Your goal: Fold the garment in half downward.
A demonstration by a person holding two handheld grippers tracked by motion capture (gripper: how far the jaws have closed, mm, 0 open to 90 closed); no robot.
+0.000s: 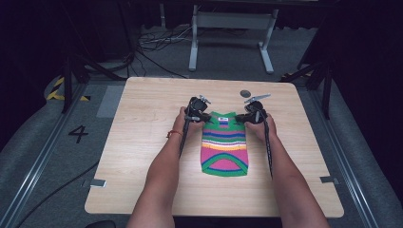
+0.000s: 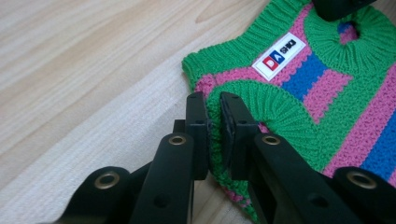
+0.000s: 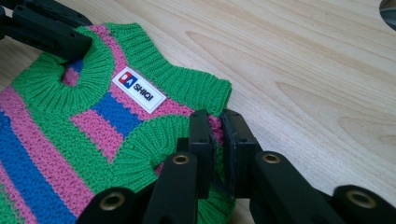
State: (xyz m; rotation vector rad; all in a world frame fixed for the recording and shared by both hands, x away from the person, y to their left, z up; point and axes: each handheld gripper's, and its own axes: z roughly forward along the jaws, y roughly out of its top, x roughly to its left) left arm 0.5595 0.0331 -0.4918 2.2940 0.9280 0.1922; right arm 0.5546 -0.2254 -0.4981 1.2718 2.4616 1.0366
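From above, your striped knitted sweater [image 1: 224, 144] lies flat mid-table [image 1: 142, 142], your left gripper [image 1: 203, 117] and right gripper [image 1: 243, 118] at its two far corners. In the left gripper view, your jaws pinch the green ribbed edge near the white label [image 2: 279, 56]. In the right gripper view, your jaws clamp the opposite shoulder.

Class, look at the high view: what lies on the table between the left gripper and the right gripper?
The neck end of the striped knitted sweater lies between the left gripper and right gripper in the high view.
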